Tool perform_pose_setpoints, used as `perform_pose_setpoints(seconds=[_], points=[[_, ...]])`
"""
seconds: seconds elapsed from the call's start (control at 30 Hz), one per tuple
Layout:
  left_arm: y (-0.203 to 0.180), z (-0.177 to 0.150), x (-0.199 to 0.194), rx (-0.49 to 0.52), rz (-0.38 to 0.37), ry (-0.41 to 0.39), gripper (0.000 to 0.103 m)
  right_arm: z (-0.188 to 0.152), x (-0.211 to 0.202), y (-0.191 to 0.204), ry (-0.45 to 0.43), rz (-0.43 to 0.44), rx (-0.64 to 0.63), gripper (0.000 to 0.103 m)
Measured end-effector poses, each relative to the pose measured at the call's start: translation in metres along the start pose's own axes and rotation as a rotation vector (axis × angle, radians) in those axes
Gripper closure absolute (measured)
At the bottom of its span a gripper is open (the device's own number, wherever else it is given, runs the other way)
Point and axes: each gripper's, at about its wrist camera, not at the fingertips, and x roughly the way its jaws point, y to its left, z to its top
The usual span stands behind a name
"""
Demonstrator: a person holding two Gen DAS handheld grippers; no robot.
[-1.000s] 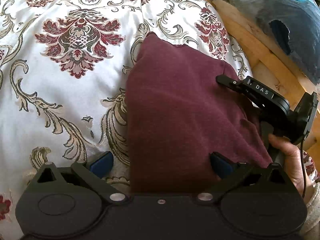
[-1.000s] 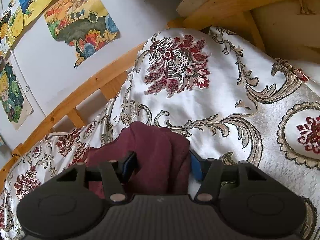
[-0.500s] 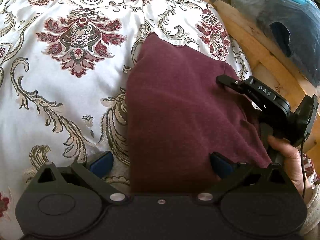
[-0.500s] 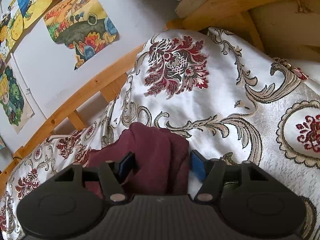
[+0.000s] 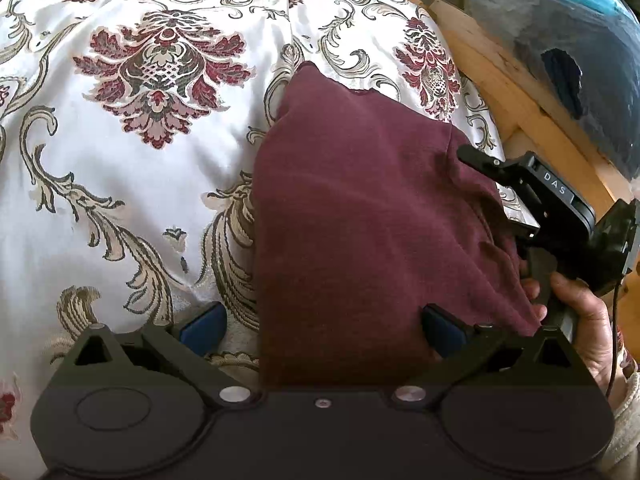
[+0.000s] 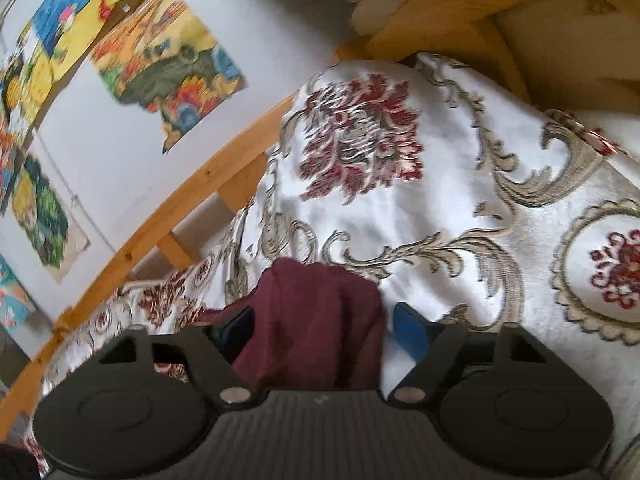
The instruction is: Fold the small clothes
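Soft daylight is spread evenly, with faint shadows cast. The left wrist view is rendered sharp; the right wrist view is smeared by motion blur. Strong fisheye bending is seen at the edges.

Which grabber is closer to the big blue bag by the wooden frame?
Right. The right gripper sits at the maroon cloth's edge nearest the blue bag; the left gripper is further back.

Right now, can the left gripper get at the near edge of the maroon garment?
Probably yes. The left gripper is open and already straddles the near edge of the maroon garment, with one finger on the floral bedspread and the other on the cloth. Nothing lies between the jaws but fabric.
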Motion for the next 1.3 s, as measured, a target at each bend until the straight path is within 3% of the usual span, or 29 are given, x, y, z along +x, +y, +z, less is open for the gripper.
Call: perform_pose_setpoints(seconds=[0.4, 0.7, 1.0, 1.17, 1.3], points=[[0.000, 0.000, 0.000, -0.007, 0.000, 0.002, 0.000, -0.004, 0.006, 0.004, 0.021, -0.058, -0.039, 0.037], [0.000, 0.002, -0.001, -0.014, -0.007, 0.008, 0.001, -0.005, 0.006, 0.003, 0.015, -0.058, -0.019, 0.057], [0.000, 0.005, -0.002, -0.032, -0.076, 0.050, 0.024, -0.005, 0.005, 0.012, 0.009, -0.043, -0.048, 0.076], [-0.018, 0.003, -0.011, 0.081, -0.032, 0.010, 0.042, -0.008, -0.002, 0.040, -0.042, -0.059, -0.193, 0.080], [-0.032, 0.004, -0.020, 0.178, -0.019, -0.003, 0.045, -0.013, -0.019, 0.071, -0.088, -0.009, -0.309, 0.081]])
